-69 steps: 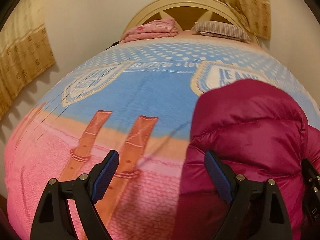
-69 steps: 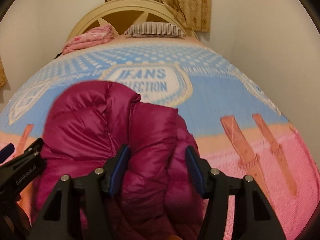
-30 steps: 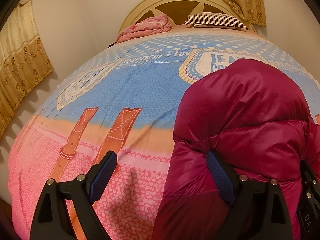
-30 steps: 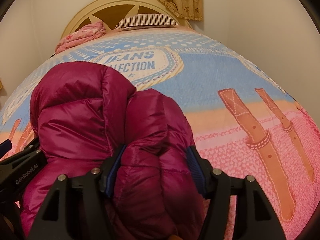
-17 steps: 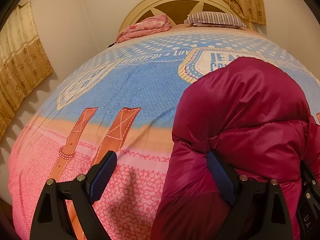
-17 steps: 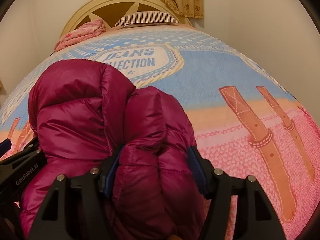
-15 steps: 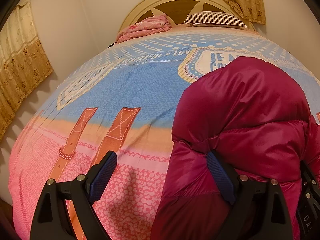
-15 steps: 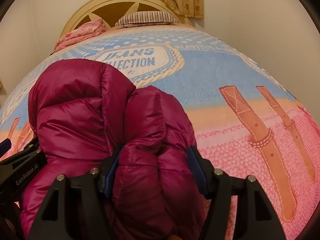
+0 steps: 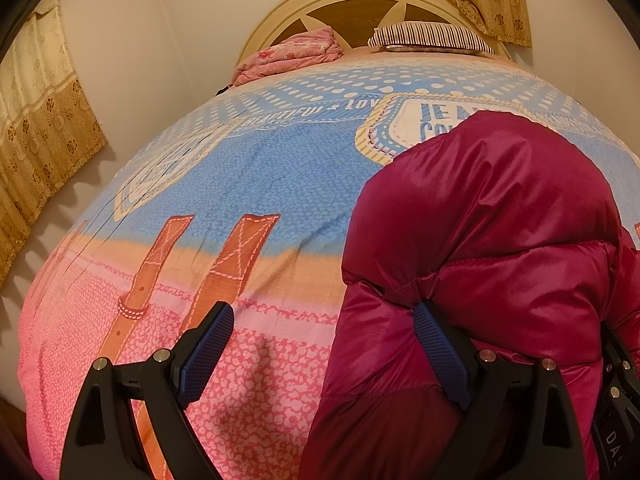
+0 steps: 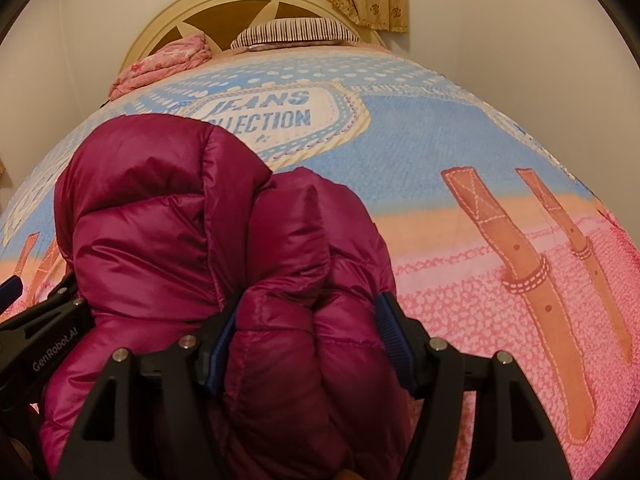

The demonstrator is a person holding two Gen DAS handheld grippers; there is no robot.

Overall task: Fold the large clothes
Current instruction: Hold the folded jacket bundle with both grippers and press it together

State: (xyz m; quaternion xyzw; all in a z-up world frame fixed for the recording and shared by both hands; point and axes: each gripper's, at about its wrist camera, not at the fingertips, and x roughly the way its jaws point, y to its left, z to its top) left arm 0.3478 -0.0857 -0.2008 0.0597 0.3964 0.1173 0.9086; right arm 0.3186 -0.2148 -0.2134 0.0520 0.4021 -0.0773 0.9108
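Observation:
A puffy magenta down jacket [image 10: 168,216] lies bunched on the bed. In the right wrist view a thick fold of it fills my right gripper [image 10: 308,304], bulging against both blue pads, which press on it. My left gripper [image 9: 324,312] stands wide open at the magenta jacket's [image 9: 500,220] left edge. Its right finger [image 9: 436,348] touches the jacket's side, and its left finger [image 9: 208,344] hovers over the bedspread. Nothing is pinched between them. The left gripper's body [image 10: 44,320] shows at the left edge of the right wrist view.
The bed carries a blue and pink printed bedspread [image 9: 248,184] with strap pictures. At the cream headboard [image 10: 224,8] lie a folded pink blanket [image 10: 160,64] and a striped pillow [image 10: 292,32]. Walls and curtains [image 9: 44,128] close in on both sides.
Since the earliest frames both grippers have come closer to the jacket, and the fold now fills the right jaws. Over the last second nothing has visibly moved.

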